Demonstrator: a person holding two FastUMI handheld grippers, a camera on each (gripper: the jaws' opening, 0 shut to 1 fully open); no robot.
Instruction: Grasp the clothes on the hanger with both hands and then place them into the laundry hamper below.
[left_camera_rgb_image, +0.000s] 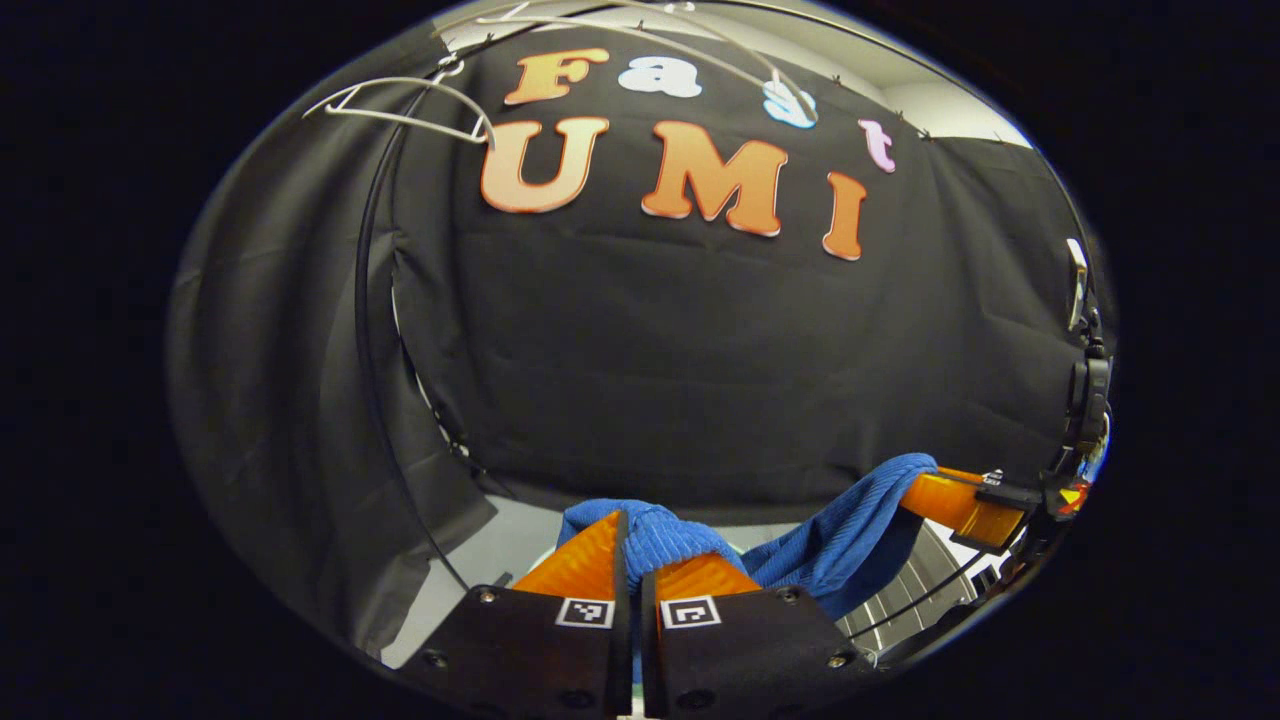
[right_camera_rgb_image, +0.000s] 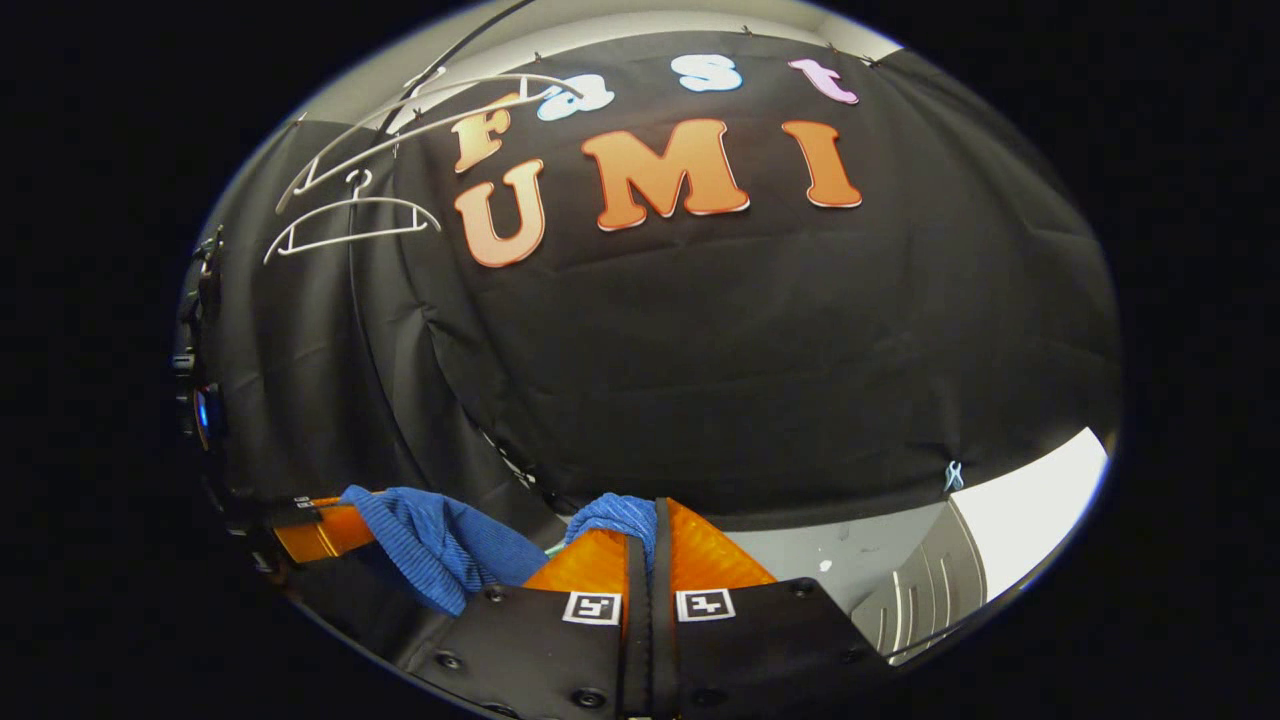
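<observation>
A blue ribbed garment (left_camera_rgb_image: 840, 540) stretches between my two grippers. In the left gripper view my left gripper (left_camera_rgb_image: 633, 560) is shut on a bunched fold of it (left_camera_rgb_image: 655, 535), and the cloth sags across to the right gripper (left_camera_rgb_image: 955, 500) at the right edge, which also pinches it. The right gripper view has my right gripper (right_camera_rgb_image: 650, 540) shut on another fold of the garment (right_camera_rgb_image: 615, 515), with the cloth (right_camera_rgb_image: 440, 550) running left to the left gripper (right_camera_rgb_image: 320, 530). Bare white hangers (right_camera_rgb_image: 350, 215) hang high at the upper left, well above the garment. The hamper is hidden.
Black cloth covers the booth's back and side walls. A thin black pole (left_camera_rgb_image: 365, 330) curves down the left side. More white hangers (left_camera_rgb_image: 400, 105) hang on the rail at top left. A pale floor (right_camera_rgb_image: 870, 550) and a white slatted panel (right_camera_rgb_image: 930, 590) lie low at the right.
</observation>
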